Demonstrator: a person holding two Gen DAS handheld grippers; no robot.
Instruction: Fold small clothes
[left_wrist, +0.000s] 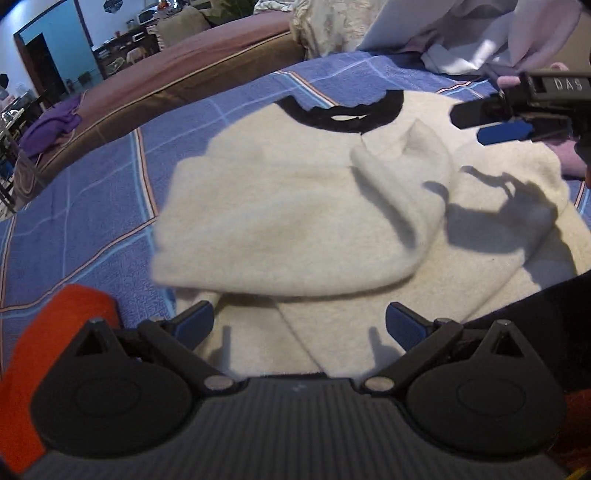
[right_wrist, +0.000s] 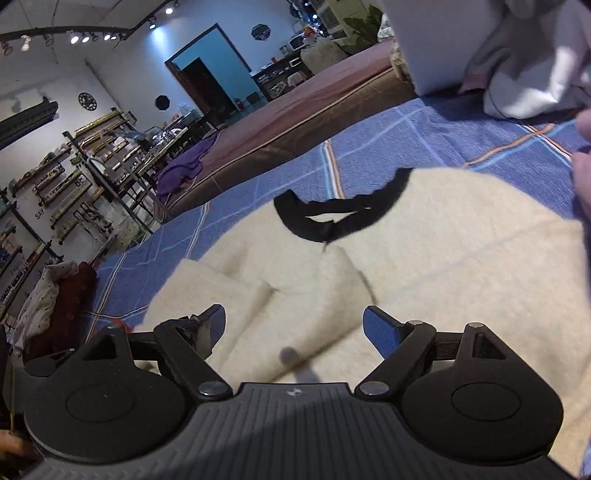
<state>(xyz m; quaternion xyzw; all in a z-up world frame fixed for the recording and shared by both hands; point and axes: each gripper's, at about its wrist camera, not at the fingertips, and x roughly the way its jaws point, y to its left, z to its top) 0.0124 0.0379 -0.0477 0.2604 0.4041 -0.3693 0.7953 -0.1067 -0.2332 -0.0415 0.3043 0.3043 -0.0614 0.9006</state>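
A cream fleece top (left_wrist: 295, 206) with a black collar (left_wrist: 343, 114) lies on the blue checked bedspread (left_wrist: 92, 206), one side folded over its middle. My left gripper (left_wrist: 299, 325) is open and empty, low over the top's near edge. My right gripper (left_wrist: 480, 127) shows at the upper right of the left wrist view, open, above the top's far side. In the right wrist view the right gripper (right_wrist: 293, 328) is open and empty over the folded part of the top (right_wrist: 443, 258), with the collar (right_wrist: 332, 218) beyond.
An orange cloth (left_wrist: 55, 325) lies at the left near my left gripper. White and lilac clothes (left_wrist: 480, 44) are piled at the far right. A brown mattress (left_wrist: 184, 70) with a purple cloth (left_wrist: 51, 125) borders the bedspread. A dark red and dotted garment (right_wrist: 62, 295) lies left.
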